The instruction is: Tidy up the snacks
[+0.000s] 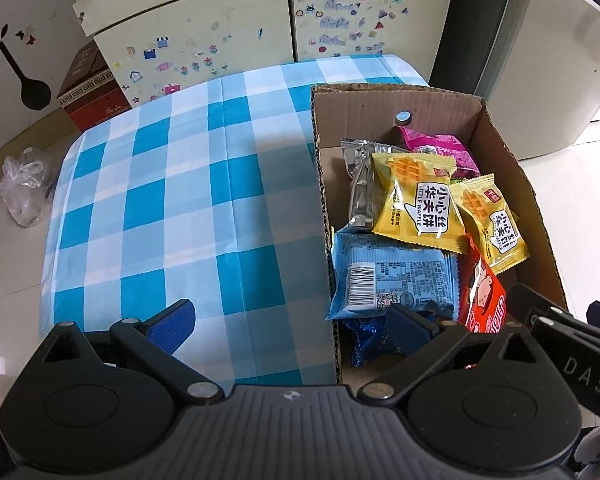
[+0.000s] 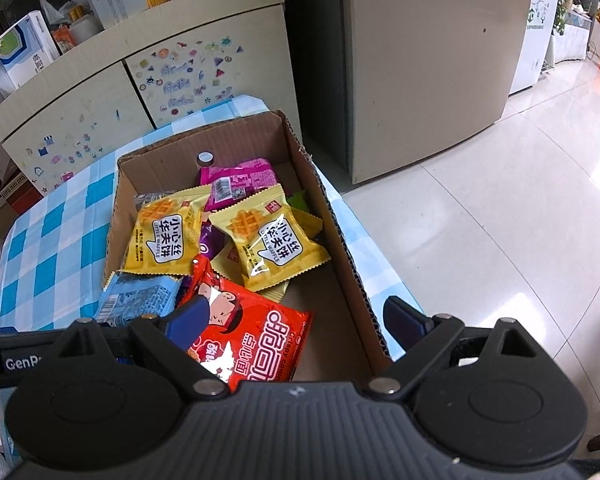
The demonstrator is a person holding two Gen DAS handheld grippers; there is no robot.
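Both tools spread wide and empty, left tool point(image 1: 288, 332) and right tool point(image 2: 296, 320) each straddling a wall of the cardboard box point(image 2: 340, 240), so either could snag it and drag it across the desk point(image 1: 180, 200).

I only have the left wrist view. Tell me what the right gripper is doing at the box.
Observer: The right gripper is open and empty. One finger hangs in front of the red crispy noodle packet, the other is outside the cardboard box, past its right-hand wall.
Operator: Report anything hidden between the waffle packets.
Observer: A purple packet peeks out between the left Little Waffle packet and the right Little Waffle packet.
Operator: Name a free spot in the box.
Observer: The near right corner, beside the red packet, shows a bare cardboard floor.
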